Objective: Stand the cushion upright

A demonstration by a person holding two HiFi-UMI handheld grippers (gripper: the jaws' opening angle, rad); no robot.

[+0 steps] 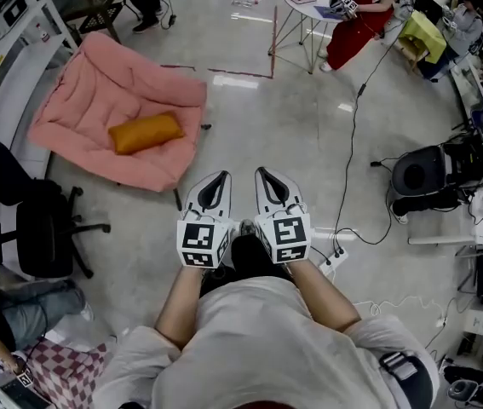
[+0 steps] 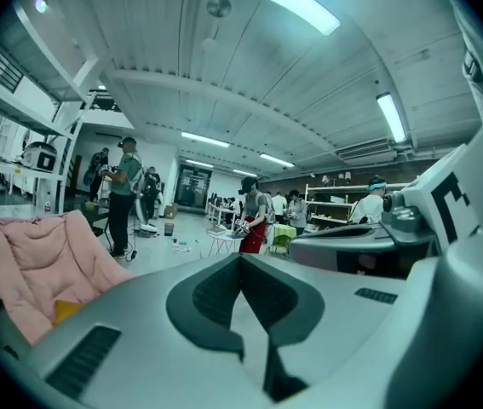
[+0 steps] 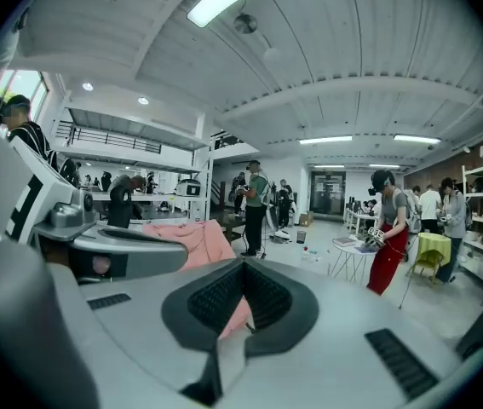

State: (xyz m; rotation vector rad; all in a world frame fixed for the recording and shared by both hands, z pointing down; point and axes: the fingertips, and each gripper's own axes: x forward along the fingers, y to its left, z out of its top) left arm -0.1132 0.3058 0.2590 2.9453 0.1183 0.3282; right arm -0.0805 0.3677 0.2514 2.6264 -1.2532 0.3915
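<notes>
Black office chair (image 1: 41, 233): stands at the far left on the grey floor (image 1: 292, 118), just below the pink seat.
Pink padded seat (image 1: 96, 83): quilted, spread wide and low on the floor at upper left; shows again at the left edge of the left gripper view (image 2: 28, 262) and behind the jaws in the right gripper view (image 3: 194, 237).
Orange cushion (image 1: 145, 132): oblong and plump with rounded corners, mustard-orange, smooth fabric; lies flat in the hollow of the pink padded seat, long axis running across, right end tipped slightly toward the top of the head view; not upright. Only a yellow corner peeks out low on the seat in the left gripper view (image 2: 66, 311). Well apart from both grippers.
Left gripper (image 1: 218, 177): held in front of the body, pointing up the head view toward the seat; jaws pressed together at the tips (image 2: 241, 258), nothing between them.
Right gripper (image 1: 267, 174): just beside the left one, side by side; jaws likewise closed tip to tip (image 3: 243, 264), holding nothing.
White round table (image 1: 309, 7): at upper right, with a person in red (image 1: 356, 28) beside it.
Black cable (image 1: 352, 169): trails down the floor right of the grippers.
</notes>
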